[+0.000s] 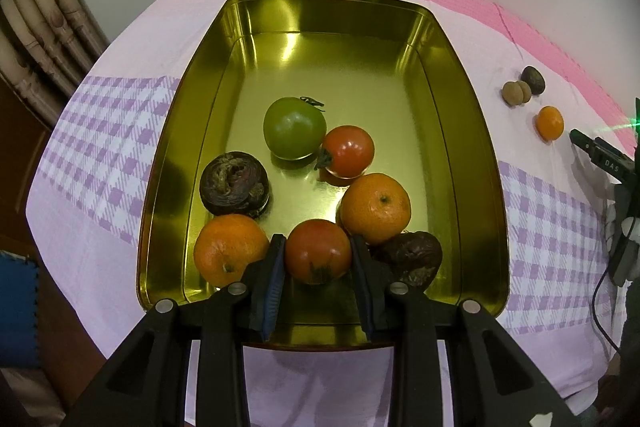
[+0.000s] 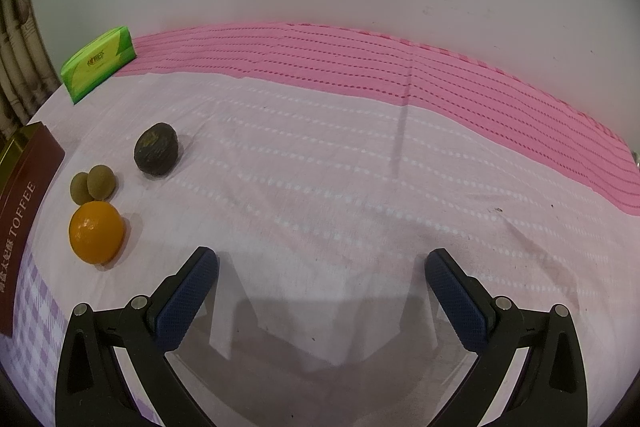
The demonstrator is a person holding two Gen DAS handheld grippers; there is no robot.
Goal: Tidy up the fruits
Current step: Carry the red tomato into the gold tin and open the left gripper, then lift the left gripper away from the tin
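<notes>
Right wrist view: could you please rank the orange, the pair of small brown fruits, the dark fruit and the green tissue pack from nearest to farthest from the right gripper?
From the right gripper:
1. Orange, near left.
2. Pair of small brown fruits, just behind it.
3. Dark fruit, farther back.
4. Green tissue pack, far left corner.

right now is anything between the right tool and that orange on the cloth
Nothing visible. The right tool is open over bare cloth, and the orange lies ahead to its left with only cloth between. The two small brown fruits sit just behind the orange, not in the way.
</notes>
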